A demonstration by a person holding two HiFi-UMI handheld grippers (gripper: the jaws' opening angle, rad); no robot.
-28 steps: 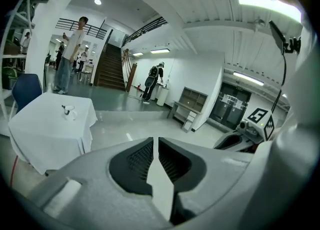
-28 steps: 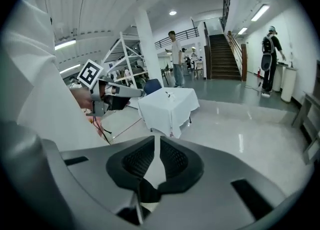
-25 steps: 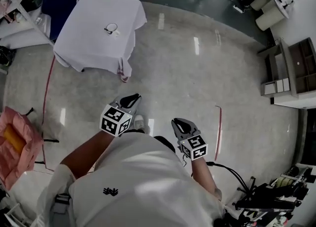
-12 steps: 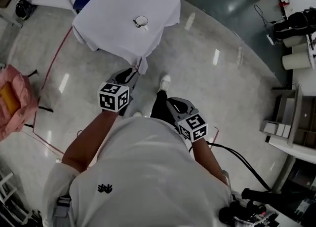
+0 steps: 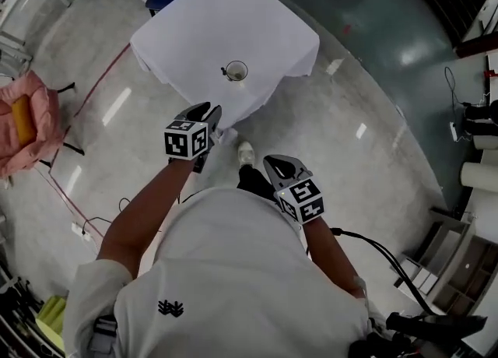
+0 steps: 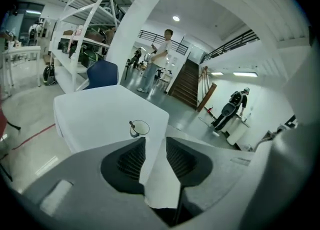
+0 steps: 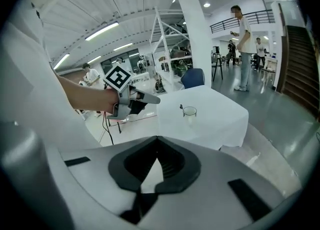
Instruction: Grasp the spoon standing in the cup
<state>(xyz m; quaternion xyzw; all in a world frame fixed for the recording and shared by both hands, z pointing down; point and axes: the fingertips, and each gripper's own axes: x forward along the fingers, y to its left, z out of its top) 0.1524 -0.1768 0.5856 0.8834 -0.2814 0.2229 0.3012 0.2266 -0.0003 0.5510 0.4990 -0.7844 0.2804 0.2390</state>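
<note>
A clear cup (image 5: pixel 235 71) with a spoon (image 5: pixel 225 70) standing in it sits near the front edge of a table covered in white cloth (image 5: pixel 210 22). In the left gripper view the cup (image 6: pixel 139 128) and spoon handle (image 6: pixel 132 124) show just beyond the jaws. My left gripper (image 5: pixel 204 111) is in the air short of the table, its jaws opening with nothing between them. My right gripper (image 5: pixel 276 166) hangs lower and farther back, its jaw tips touching and empty. The right gripper view shows the cup (image 7: pixel 189 111) and the left gripper (image 7: pixel 135 100) ahead.
A pink bag (image 5: pixel 27 127) lies on the floor at the left. A blue chair (image 6: pixel 102 74) and a white rack (image 6: pixel 75 39) stand behind the table. People (image 6: pixel 152 64) stand farther off, near a staircase (image 6: pixel 187 81). A red line (image 5: pixel 93 88) runs across the floor.
The table and cup have come closer and now sit just ahead of the left gripper. Both grippers stay held out in front of the person.
</note>
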